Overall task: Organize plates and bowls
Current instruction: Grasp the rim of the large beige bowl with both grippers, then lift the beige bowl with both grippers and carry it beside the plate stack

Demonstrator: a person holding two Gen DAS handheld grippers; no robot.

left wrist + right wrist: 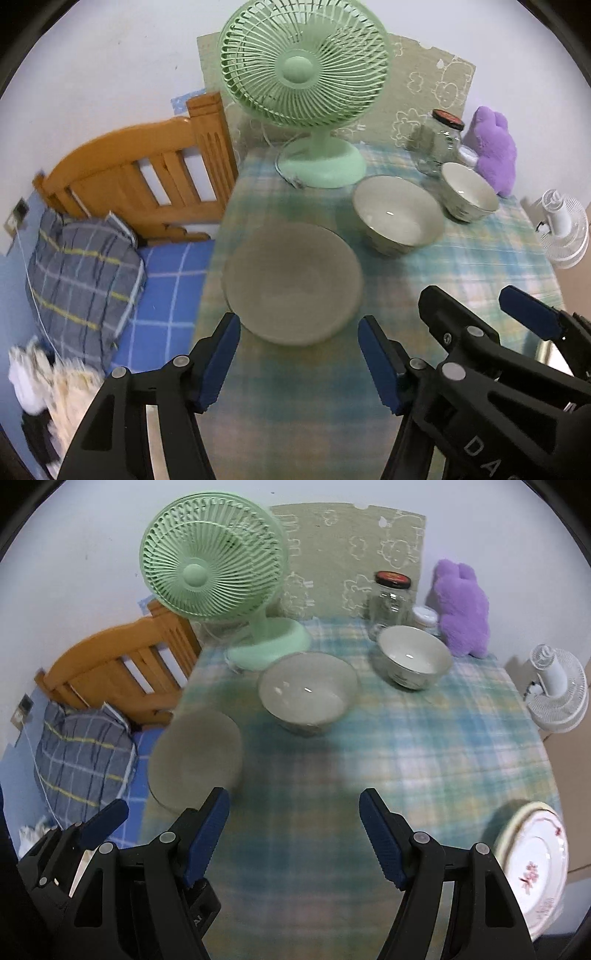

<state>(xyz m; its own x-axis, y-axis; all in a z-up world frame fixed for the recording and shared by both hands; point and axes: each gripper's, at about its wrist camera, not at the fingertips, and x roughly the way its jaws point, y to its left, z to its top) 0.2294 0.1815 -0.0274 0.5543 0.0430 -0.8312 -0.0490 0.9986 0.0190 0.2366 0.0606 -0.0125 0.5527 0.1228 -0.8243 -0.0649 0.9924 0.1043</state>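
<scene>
Plates and bowls sit spread over your checked surface: a grey plate at centre of the left view, a big bowl up and right of it, a small bowl beyond, near the jar. A flowered plate lies lower right in the right view. Your left gripper and right gripper both stand spread apart, holding nothing.

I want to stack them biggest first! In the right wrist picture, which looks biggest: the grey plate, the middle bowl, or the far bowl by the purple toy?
1. Grey plate, though it lies nearest the camera.
2. Middle bowl, close behind in looks.
3. Far bowl, smallest, but also farthest.
</scene>
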